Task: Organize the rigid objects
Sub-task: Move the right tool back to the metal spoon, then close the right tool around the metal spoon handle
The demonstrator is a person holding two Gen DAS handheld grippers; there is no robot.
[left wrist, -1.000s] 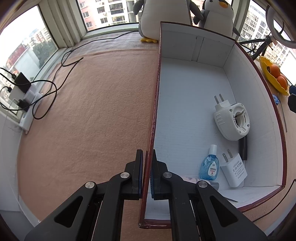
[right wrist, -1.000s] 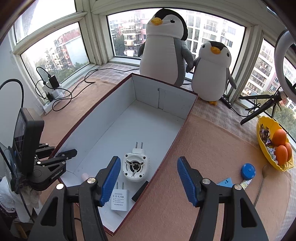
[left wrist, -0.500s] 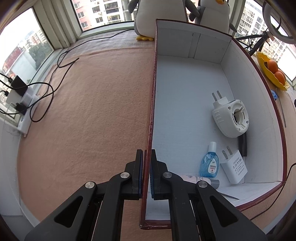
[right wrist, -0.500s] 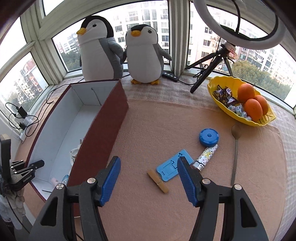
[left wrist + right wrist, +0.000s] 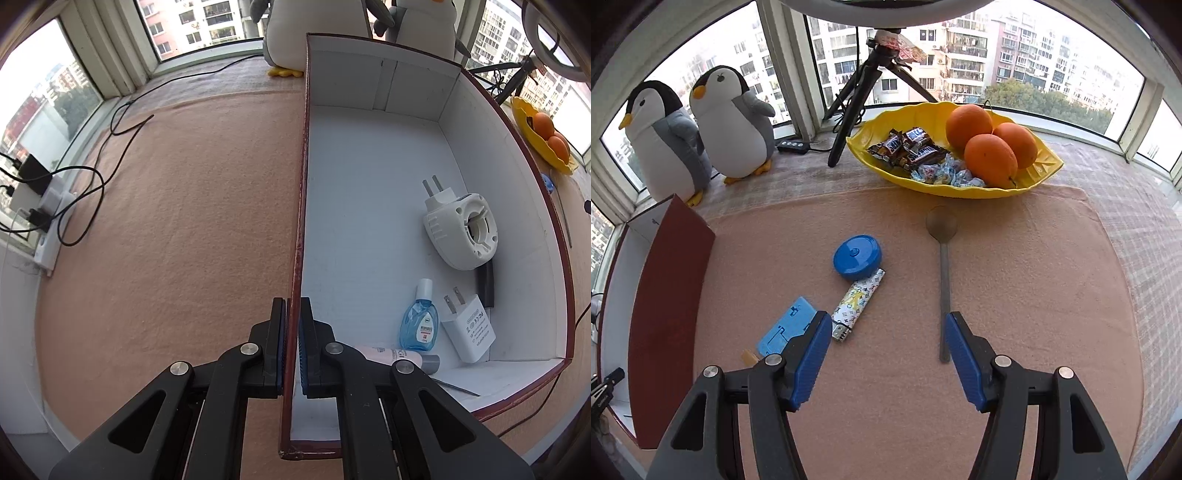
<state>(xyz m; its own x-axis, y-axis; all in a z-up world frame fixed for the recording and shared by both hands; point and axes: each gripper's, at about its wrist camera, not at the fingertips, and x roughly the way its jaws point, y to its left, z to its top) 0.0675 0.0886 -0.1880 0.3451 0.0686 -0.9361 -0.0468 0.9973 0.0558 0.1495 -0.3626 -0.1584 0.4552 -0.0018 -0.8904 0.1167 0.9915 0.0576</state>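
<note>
Three oranges (image 5: 991, 142), two plush penguins (image 5: 701, 129), one spoon (image 5: 943, 266), one box (image 5: 369, 184)

On the mat (image 5: 1015, 280), the spoon (image 5: 943, 266) lies at the centre, its bowl pointing to 12 o'clock toward the fruit dish (image 5: 1045, 173). The round case (image 5: 857, 256) sits at 9 o'clock from the spoon, touching the lighter (image 5: 858, 304) at its 6 o'clock. The phone stand (image 5: 785, 326) lies at 8 o'clock from the lighter. The box (image 5: 524, 155) stands at the mat's 9 o'clock edge; in its near corner lie the plug-in device (image 5: 461, 230), the charger (image 5: 467, 328) and the dropper bottle (image 5: 419, 325).
</note>
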